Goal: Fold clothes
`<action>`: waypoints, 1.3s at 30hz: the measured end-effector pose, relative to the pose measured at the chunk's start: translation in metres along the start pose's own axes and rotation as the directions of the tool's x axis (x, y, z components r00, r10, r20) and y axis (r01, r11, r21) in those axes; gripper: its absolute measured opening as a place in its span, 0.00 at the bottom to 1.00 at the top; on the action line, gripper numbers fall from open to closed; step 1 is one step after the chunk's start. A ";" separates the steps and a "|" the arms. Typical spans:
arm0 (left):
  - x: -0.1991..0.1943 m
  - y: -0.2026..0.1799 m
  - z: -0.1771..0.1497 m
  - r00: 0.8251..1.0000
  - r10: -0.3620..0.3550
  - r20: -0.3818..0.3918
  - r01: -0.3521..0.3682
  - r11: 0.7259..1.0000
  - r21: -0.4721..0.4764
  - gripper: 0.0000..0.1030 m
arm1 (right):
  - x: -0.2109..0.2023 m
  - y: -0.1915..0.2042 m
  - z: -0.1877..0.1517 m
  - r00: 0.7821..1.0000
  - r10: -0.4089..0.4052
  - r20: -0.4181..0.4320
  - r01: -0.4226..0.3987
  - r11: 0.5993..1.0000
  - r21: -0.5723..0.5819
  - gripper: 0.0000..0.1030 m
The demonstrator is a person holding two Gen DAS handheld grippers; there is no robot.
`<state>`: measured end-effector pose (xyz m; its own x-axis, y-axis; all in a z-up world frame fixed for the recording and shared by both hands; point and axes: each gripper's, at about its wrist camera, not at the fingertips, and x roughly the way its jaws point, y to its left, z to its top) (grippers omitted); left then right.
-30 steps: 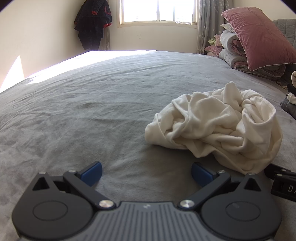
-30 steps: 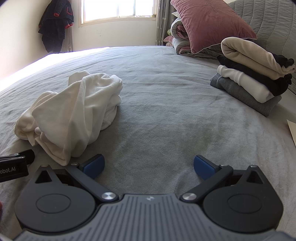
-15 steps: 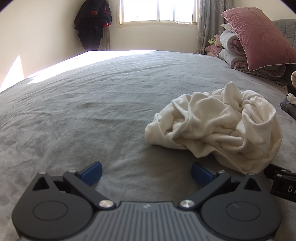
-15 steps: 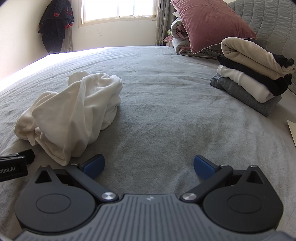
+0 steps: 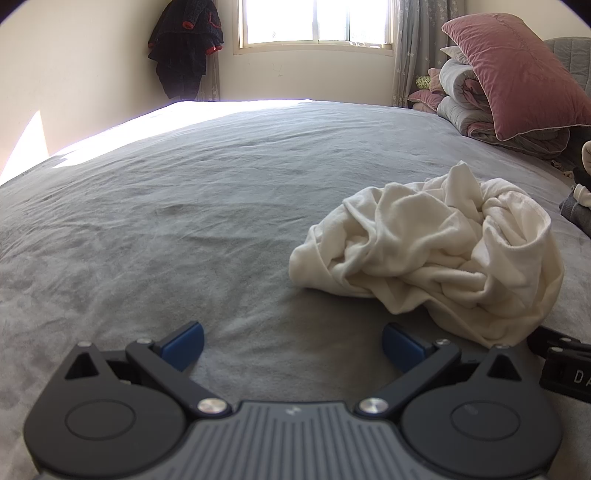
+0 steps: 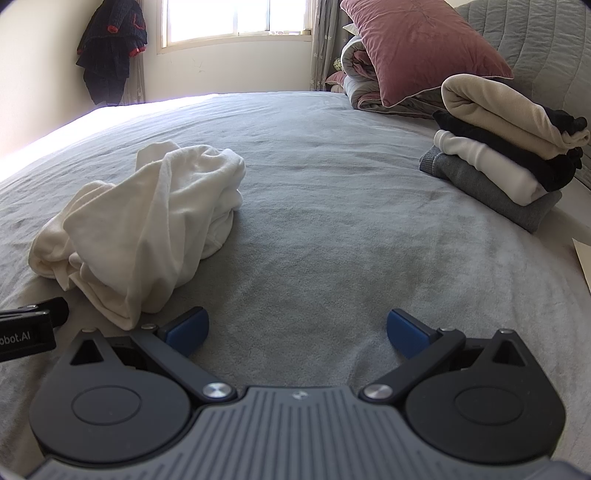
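In my left wrist view, my left gripper (image 5: 291,345) sits at the bottom of the frame. Its two blue fingertips (image 5: 183,341) are spread wide apart, with nothing between them. Only the grey bed cover (image 5: 184,221) shows in the gap. The crumpled white garment (image 5: 436,251) lies in a heap on the right side of the frame, near the right fingertip but not touching it. A pink pillow (image 5: 517,70) leans on rolled quilts (image 5: 465,96) in the upper right. A dark coat (image 5: 184,44) hangs on the wall at the top, left of the bright window (image 5: 314,22). At the lower right edge I see a bit of my other gripper.

In my right wrist view, my right gripper (image 6: 297,330) is at the bottom, and it is wide open too, holding nothing. The white garment (image 6: 147,229) is on the left side here. Its lowest fold comes down just beside the left fingertip (image 6: 186,328). A stack of folded clothes (image 6: 509,155) rests on the bed at the right side of the frame. The pink pillow (image 6: 417,48) is at the top, right of the middle.
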<state>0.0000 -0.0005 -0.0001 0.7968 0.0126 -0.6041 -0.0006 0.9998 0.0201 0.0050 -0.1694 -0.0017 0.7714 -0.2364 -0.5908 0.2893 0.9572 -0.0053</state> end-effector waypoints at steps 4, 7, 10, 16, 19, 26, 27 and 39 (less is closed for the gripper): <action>0.000 0.000 0.000 1.000 0.001 0.000 -0.001 1.000 0.001 1.00 | 0.001 0.004 0.001 1.000 -0.009 -0.003 0.009 1.000 -0.021 1.00; 0.000 0.000 -0.001 1.000 0.004 -0.001 -0.004 1.000 0.000 1.00 | 0.001 0.003 0.000 1.000 -0.008 -0.002 0.008 1.000 -0.020 1.00; -0.001 0.000 -0.001 1.000 0.004 -0.001 -0.004 1.000 0.000 1.00 | 0.000 0.003 0.000 1.000 -0.007 -0.002 0.007 1.000 -0.019 1.00; -0.001 0.000 -0.001 1.000 0.004 0.000 -0.004 1.000 0.000 1.00 | 0.000 0.003 0.000 1.000 -0.007 -0.001 0.007 1.000 -0.019 1.00; -0.001 -0.001 -0.001 1.000 0.006 0.000 -0.006 1.000 0.002 1.00 | 0.000 0.003 0.000 1.000 -0.006 -0.002 0.006 1.000 -0.020 1.00; -0.003 -0.005 0.000 1.000 0.021 0.002 -0.021 0.999 0.023 1.00 | 0.001 0.001 0.000 1.000 0.001 -0.002 -0.001 1.000 -0.011 1.00; -0.003 -0.004 0.001 1.000 0.020 0.000 -0.020 1.000 0.022 1.00 | 0.001 0.002 0.000 1.000 0.002 -0.002 -0.002 1.000 -0.011 1.00; -0.010 -0.003 0.025 0.998 0.062 -0.029 -0.061 0.997 0.050 1.00 | 0.003 0.002 0.003 1.000 0.000 -0.024 0.000 1.000 -0.016 1.00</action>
<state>0.0071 -0.0042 0.0262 0.7772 0.0751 -0.6247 -0.0184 0.9951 0.0967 0.0096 -0.1685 -0.0013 0.7578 -0.2325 -0.6096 0.2802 0.9598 -0.0178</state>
